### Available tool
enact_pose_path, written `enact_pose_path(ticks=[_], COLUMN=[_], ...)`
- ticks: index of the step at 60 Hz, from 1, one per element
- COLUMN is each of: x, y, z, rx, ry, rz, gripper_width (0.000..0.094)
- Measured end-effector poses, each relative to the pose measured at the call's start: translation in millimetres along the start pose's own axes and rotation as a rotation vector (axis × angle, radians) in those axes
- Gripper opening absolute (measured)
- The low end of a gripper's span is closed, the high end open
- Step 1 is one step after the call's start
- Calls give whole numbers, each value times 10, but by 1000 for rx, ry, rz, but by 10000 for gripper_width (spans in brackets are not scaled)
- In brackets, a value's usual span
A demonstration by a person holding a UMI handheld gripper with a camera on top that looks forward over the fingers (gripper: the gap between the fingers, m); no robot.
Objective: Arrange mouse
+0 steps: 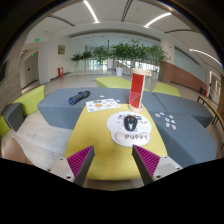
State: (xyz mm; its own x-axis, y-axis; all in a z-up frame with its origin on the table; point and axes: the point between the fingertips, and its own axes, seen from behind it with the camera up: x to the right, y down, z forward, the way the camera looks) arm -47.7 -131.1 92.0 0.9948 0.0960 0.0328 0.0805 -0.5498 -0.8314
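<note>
— What kind of room is this?

— A big open hall. Long white lights (92, 12) run across the ceiling.

— What is the floor (44, 118) like?

— It looks like light wood. Big flat patches lie on it, some grey (190, 135) and some yellow-green (112, 83).

— Are there plants?

— Yes, a row of green leafy plants (120, 50) stands at the far side.

— What else is back there?

— A tall red and white sign (137, 84) stands up. A small red thing (60, 72) sits by the far wall, but I cannot tell what it is.

— And the walls?

— They are pale. One side looks brownish (185, 75).
</note>
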Motion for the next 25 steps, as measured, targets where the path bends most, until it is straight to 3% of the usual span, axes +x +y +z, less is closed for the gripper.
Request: enact_pose_path(ticks=[4, 12, 20, 25], x=[-10, 226, 150, 242], y=[71, 174, 267, 312], z=[-54, -114, -103, -78], rx=[2, 25, 26, 22], ry=[-36, 39, -40, -33], rz=[21, -117, -11, 12], gripper_width=[829, 843, 830, 826])
